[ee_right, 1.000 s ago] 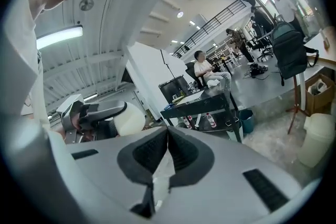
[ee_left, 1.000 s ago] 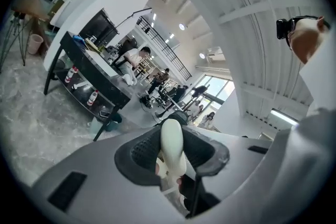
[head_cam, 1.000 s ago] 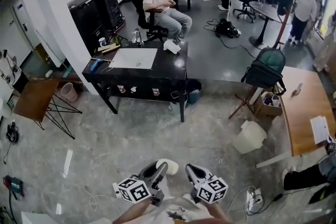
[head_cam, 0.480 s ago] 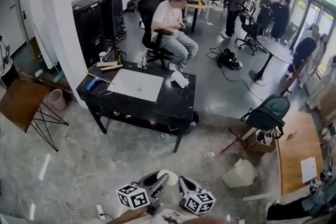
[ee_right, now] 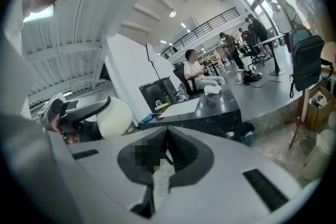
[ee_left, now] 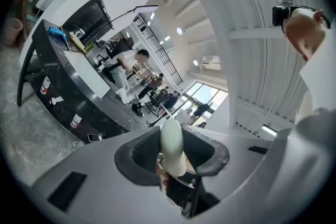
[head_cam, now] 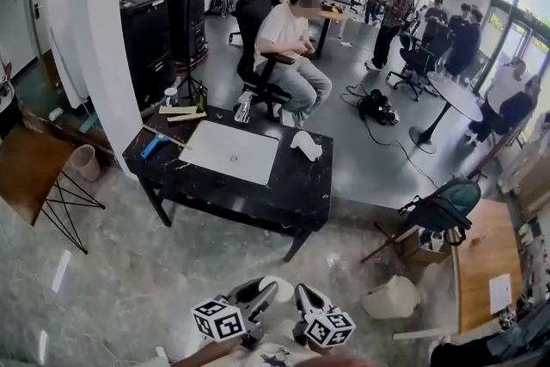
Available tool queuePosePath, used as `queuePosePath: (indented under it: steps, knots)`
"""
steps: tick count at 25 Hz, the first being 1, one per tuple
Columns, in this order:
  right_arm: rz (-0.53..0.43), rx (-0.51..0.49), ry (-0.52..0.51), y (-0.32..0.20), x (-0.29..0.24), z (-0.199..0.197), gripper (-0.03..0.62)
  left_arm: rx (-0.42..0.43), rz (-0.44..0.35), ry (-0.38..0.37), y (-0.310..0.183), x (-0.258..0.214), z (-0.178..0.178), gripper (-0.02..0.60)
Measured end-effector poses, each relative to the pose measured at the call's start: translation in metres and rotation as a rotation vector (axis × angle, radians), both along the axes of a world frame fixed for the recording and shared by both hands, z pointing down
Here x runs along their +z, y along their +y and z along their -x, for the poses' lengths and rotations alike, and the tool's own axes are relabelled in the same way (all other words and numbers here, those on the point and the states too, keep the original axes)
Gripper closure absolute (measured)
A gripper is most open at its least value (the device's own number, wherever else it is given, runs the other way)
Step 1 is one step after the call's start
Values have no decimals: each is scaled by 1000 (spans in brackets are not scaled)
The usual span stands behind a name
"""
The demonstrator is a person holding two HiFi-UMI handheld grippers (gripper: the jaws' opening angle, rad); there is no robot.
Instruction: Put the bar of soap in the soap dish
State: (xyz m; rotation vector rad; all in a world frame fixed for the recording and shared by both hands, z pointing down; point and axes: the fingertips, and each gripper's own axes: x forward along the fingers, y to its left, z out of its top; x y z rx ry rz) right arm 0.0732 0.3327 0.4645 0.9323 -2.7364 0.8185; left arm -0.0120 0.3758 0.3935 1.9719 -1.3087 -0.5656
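Note:
My left gripper is shut on the cream, oval bar of soap, held low at the bottom of the head view. The soap stands on edge between the dark pads in the left gripper view. Just to its right, my right gripper has its jaws together with nothing in them. In the right gripper view the soap shows at the left. Ahead stands a black table with a white mat and a small white object; I cannot tell whether that is the soap dish.
A person sits on a chair behind the table. A brown folding table stands at the left, and a white pillar beside it. A green backpack, a white bin and a wooden table stand at the right.
Both grippers have travelled forward together across the floor, and the black table now looks nearer and more to the left. The soap stays gripped in the left gripper.

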Motion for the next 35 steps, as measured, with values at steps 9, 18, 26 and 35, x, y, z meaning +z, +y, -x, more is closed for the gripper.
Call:
queuePosePath:
  steps: [9,18,26,35]
  knots:
    - [13,-42,6,-34,9,37,586,-61,20,38,-37,9,45,453]
    - [16,-105,-20,-143,20,81,586,-148,48,63,-126,22,90,453]
    - [-5,-118,-50,-279,6,96,586,-182,39,-2,-257,3,112,453]
    - [-34,-135,-96,-395,-7,97,586,-92,79,8,-380,4,85,453]
